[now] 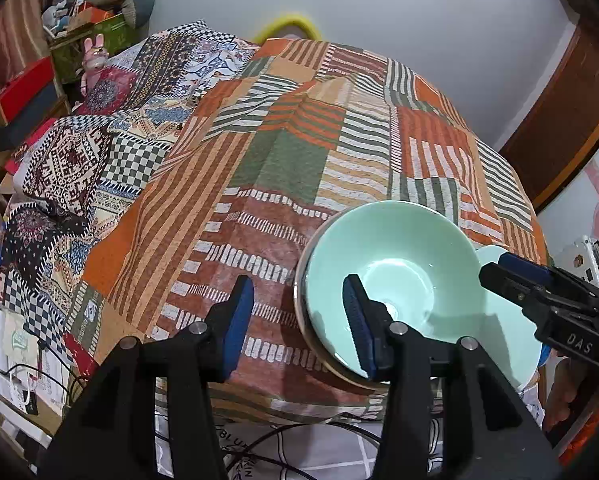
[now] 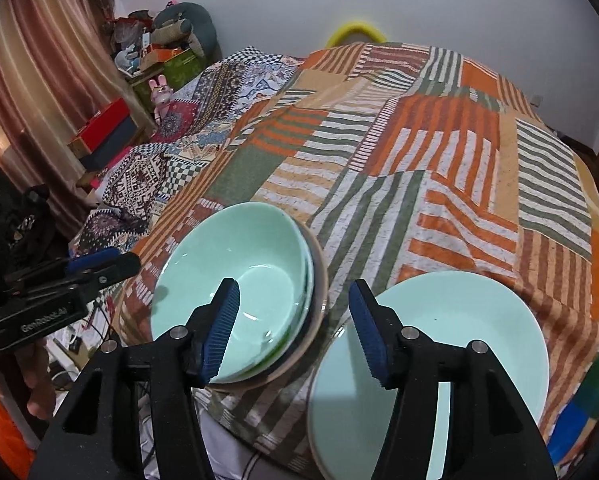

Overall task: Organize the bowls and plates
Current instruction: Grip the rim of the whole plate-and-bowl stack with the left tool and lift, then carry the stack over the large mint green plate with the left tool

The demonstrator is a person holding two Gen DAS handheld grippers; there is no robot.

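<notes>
Basically, both grippers hang over the near edge of a bed covered by a striped patchwork blanket (image 2: 439,184), and both sets of jaws are spread wide with nothing between them. The bowl stack (image 2: 235,288) (a mint green bowl nested in at least one more, with a darker brownish rim showing underneath) sits at lower centre-left of the right wrist frame; the mint plate (image 2: 451,344) lies just beside it at lower right, rims near or maybe touching, can't tell which. The right gripper (image 2: 295,328) straddles the seam between them: its left pad is in front of the bowl's inside, its right pad over the plate's left edge, so the gap between bowl rim and plate rim lines up with the opening. Both items are round, no long axis to speak of. In the left wrist frame, the left gripper (image 1: 299,320) has its right pad over the bowl's inner wall at lower right of frame and its left pad over bare blanket, so the bowl's left rim falls between the jaws. My guess is either hand could take the bowl rim; only the right one is near the plate. Readable text: "DAS" on the right gripper body in the left wrist view, "GenRobot.AI" on the left gripper body in the right wrist view, part of "BLU…KIN" on a sheet at the bottom edge of the left wrist frame.
</notes>
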